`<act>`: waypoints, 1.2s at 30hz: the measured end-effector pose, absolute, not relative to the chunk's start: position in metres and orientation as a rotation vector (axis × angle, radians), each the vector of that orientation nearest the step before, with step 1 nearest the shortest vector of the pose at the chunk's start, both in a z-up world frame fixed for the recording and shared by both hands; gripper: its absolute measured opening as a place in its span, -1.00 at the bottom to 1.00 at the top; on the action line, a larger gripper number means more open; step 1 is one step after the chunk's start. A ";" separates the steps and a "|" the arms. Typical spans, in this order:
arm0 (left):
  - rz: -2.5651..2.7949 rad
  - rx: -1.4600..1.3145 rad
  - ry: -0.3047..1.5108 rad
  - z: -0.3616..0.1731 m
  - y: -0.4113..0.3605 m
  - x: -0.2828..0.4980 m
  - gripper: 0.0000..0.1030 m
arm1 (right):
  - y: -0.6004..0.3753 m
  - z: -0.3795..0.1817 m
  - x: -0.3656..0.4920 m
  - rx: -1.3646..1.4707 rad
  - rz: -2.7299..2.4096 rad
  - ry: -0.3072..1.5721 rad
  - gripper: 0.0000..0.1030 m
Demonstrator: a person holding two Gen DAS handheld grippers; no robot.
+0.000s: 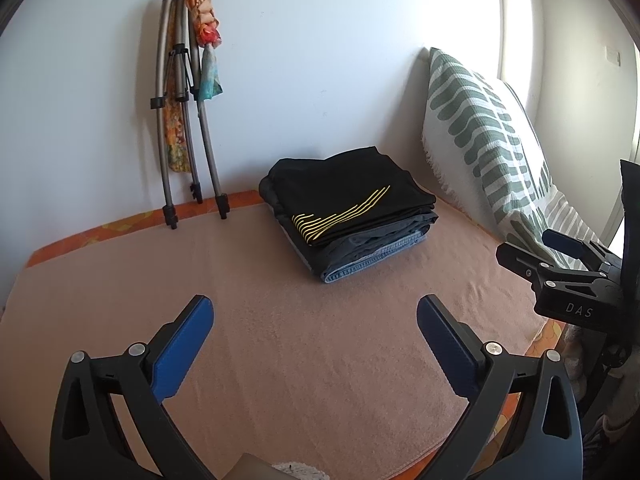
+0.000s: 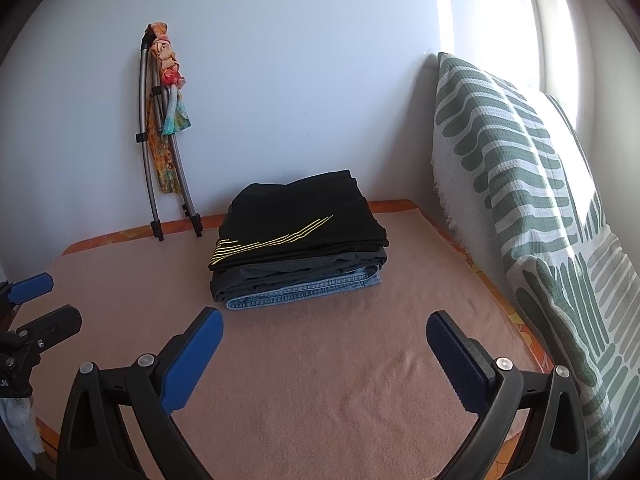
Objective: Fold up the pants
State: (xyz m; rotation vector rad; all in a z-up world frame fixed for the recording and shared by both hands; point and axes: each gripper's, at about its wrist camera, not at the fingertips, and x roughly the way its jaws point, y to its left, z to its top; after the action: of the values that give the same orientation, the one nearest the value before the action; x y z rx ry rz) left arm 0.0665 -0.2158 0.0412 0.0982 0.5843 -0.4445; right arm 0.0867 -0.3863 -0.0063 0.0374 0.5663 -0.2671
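- Nearest the lens: left gripper (image 1: pixel 315 316), blue pads spread wide, nothing between them, hanging over the pink blanket (image 1: pixel 280 360) short of the stack.
- Right gripper (image 2: pixel 324 332) likewise spread wide and empty, also short of the stack, on its window side.
- Folded black pants with yellow stripes (image 1: pixel 344 196) lying on top of the stack, near the wall end of the blanket.
- Under them a dark grey garment (image 1: pixel 360 246), then folded blue jeans (image 1: pixel 372 258) at the bottom, touching the blanket.
- Stack flat and squared, apart from both grippers.
- Green-and-white patterned pillow (image 2: pixel 520 200) leaning upright just beside the stack, on the window side.
- Folded metal frame (image 1: pixel 180 120) propped against the wall on the stack's other side, a colourful cloth (image 1: pixel 206 40) draped over its top.
- Orange patterned sheet (image 1: pixel 120 224) showing as a strip at the blanket's edge behind the stack.
- No containers in sight; whole pile resting openly on the blanket.
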 end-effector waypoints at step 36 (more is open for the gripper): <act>-0.478 0.097 0.601 0.042 -0.222 0.062 0.97 | -0.383 -0.006 0.089 0.055 -0.254 0.575 1.00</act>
State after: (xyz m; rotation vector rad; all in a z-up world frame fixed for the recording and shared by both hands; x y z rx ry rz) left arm 0.0616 -0.2223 0.0423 0.0968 0.6013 -0.4779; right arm 0.0886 -0.3832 -0.0064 0.0550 0.5752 -0.2536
